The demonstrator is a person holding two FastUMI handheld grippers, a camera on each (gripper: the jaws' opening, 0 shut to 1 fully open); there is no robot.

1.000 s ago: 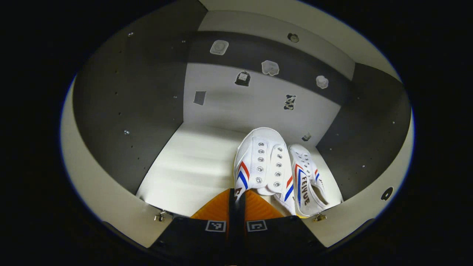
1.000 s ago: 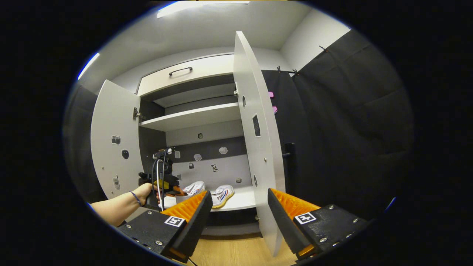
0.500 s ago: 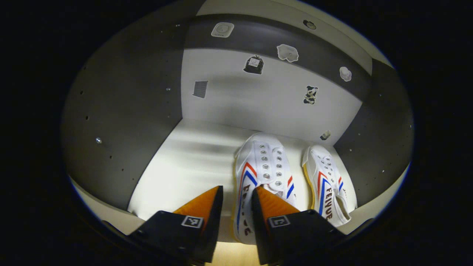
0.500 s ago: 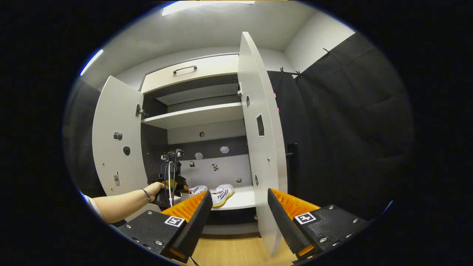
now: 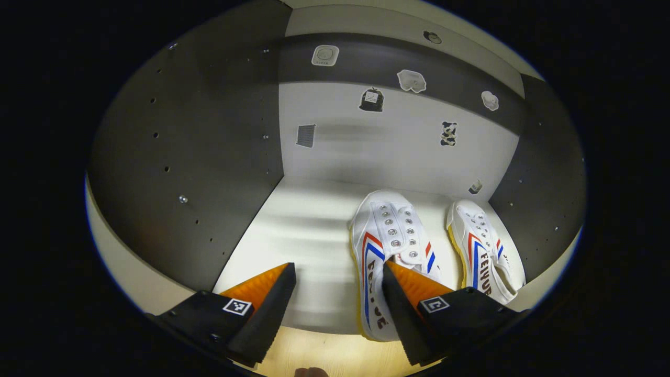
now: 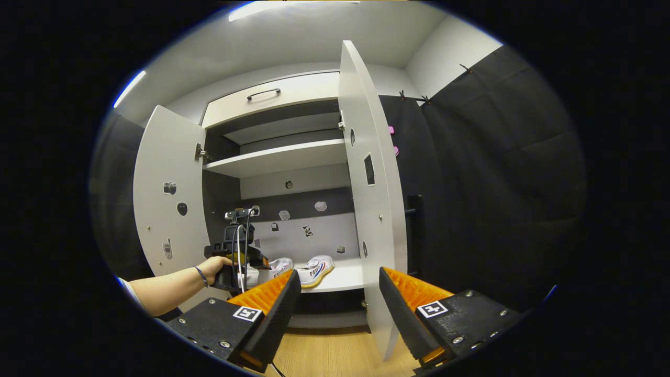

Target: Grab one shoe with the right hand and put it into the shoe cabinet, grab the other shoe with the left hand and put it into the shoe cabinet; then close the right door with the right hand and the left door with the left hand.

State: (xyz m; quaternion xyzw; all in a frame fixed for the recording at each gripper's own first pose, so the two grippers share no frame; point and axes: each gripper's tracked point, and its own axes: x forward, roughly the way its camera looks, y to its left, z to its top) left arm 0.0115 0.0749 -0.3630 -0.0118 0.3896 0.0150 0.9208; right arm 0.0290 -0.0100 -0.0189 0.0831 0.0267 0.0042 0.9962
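Though half-hidden by gripper (image 5: pixel 339 293), shoe (image 5: pixel 384 246) shelved.

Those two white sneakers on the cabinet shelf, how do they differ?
The nearer white canvas sneaker sits mid-shelf, its heel overhanging the front edge beside the open left tool; the farther white sneaker lies close to the dark right wall. Both point toes inward and share red-and-blue stripes and yellow soles.

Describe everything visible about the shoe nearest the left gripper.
The near shoe is a white canvas-looking sneaker with metal eyelets, no laces visible, red and blue stripes on its sides and a yellowish sole edge. It lies upright on the cabinet's pale bottom shelf, toe toward the back wall, heel at the front edge, beside its mate. The open left gripper hovers at its heel; contact is unclear.
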